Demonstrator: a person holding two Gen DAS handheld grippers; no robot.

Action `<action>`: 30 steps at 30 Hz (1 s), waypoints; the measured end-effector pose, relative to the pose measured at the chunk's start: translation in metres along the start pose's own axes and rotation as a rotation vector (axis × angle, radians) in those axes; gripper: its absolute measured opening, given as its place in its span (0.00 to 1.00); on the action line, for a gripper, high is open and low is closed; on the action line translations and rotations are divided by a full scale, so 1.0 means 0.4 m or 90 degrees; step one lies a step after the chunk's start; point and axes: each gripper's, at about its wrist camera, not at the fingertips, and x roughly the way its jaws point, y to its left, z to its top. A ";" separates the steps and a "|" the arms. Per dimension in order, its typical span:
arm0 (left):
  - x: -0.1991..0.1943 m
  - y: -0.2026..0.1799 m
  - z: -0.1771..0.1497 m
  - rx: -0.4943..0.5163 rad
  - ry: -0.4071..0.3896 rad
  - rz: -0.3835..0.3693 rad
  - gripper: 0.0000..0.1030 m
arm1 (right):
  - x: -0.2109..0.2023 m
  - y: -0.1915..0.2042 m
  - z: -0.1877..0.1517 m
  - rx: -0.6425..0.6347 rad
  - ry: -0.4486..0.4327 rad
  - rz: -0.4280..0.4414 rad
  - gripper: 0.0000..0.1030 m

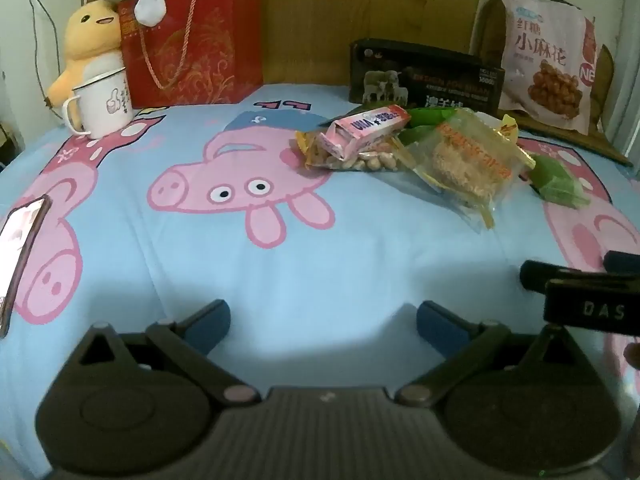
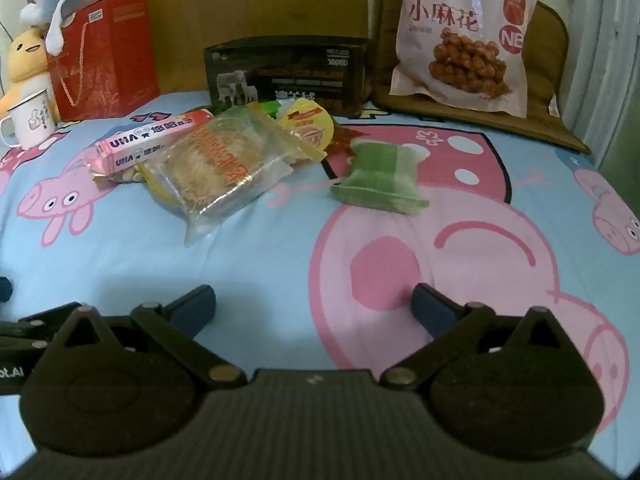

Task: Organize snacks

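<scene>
Both tongs gape empty over the bed — snack pile (image 2: 236, 152) lies far-left of the right tongs (image 2: 314, 306), nearer them than the left tongs (image 1: 323, 320).

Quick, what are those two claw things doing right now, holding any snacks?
Left gripper: open, holding nothing.
Right gripper: open, holding nothing.

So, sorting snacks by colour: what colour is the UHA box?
Pink and white UHA box; right wrist view shows it best.
</scene>
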 end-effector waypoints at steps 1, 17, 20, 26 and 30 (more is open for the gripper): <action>0.000 0.000 0.001 -0.002 -0.001 -0.002 1.00 | 0.000 0.000 0.000 0.000 0.000 0.000 1.00; -0.018 0.002 -0.043 0.005 -0.055 0.000 1.00 | -0.002 -0.003 -0.001 0.000 -0.001 -0.001 1.00; -0.024 0.001 -0.046 0.014 -0.047 -0.003 1.00 | -0.004 -0.015 -0.002 -0.002 -0.001 0.001 1.00; -0.041 0.027 -0.048 0.026 -0.053 0.003 1.00 | -0.017 -0.029 -0.028 -0.011 -0.057 0.029 1.00; -0.074 0.062 -0.035 0.031 -0.119 0.030 1.00 | -0.031 -0.047 -0.028 0.013 -0.089 0.125 1.00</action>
